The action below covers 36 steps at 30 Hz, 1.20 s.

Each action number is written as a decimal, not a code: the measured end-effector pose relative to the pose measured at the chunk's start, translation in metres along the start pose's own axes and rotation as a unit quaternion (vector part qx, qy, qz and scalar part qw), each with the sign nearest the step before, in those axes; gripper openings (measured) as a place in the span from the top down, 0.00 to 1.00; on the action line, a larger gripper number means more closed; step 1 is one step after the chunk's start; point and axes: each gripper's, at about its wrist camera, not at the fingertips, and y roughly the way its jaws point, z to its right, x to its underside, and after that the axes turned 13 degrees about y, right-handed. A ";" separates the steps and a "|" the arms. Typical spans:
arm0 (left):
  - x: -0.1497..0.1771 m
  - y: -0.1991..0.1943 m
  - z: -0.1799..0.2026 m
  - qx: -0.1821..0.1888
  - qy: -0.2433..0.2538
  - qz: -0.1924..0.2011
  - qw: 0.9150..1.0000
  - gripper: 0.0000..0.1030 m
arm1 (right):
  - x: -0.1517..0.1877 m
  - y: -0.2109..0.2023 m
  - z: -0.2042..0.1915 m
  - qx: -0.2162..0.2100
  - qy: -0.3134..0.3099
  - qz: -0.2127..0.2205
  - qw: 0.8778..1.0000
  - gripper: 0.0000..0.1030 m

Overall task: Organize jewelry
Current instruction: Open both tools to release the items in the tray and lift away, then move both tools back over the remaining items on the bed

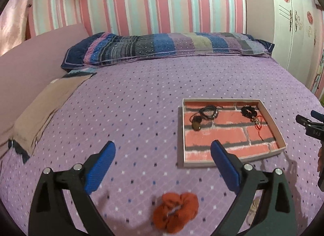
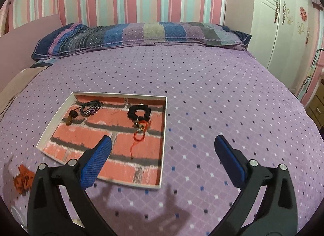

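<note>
Jewelry lies in your tray (image 2: 164,134), a shallow white-rimmed box with a brick-patterned floor, resting on the bed (image 2: 202,86) about midway across the purple dotted cover. At the tray's far left corner you have a dark cord bracelet (image 2: 90,107) with a brown pendant (image 2: 69,120) just beside it; toward the far right edge sits a black scrunchie (image 2: 139,112), and a red string bracelet (image 2: 139,132) touches its near side. An orange scrunchie (image 1: 175,211) lies on the bed outside the tray, off its near left corner, right below your left tongs (image 1: 163,150), which are spread wide and hold nothing. Your right tongs (image 2: 163,144) are spread too, empty, one finger above the tray's near edge.
</note>
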 end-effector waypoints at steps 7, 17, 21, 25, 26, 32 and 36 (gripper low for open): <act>0.051 -0.019 0.004 -0.006 -0.025 -0.017 1.000 0.10 | 0.055 -0.044 0.012 0.002 -0.008 0.018 1.000 0.04; 0.097 -0.027 0.015 0.003 -0.033 -0.033 0.999 0.10 | 0.126 -0.076 0.021 -0.013 0.006 0.008 1.000 0.04; 0.105 -0.023 0.014 0.012 -0.037 -0.036 0.999 0.10 | 0.143 -0.084 0.020 -0.023 0.010 0.003 1.000 0.04; 0.110 -0.014 0.013 0.019 -0.039 -0.044 0.998 0.10 | 0.158 -0.086 0.017 -0.030 0.005 -0.002 1.000 0.04; 0.111 -0.012 0.013 0.018 -0.037 -0.047 0.998 0.10 | 0.159 -0.085 0.015 -0.031 0.004 -0.005 0.999 0.04; 0.119 0.005 0.015 0.020 -0.029 -0.066 0.997 0.10 | 0.169 -0.081 0.005 -0.042 -0.004 -0.015 0.999 0.04; 0.121 0.011 0.013 0.030 -0.033 -0.070 0.997 0.10 | 0.175 -0.079 -0.002 -0.044 -0.017 -0.020 0.999 0.04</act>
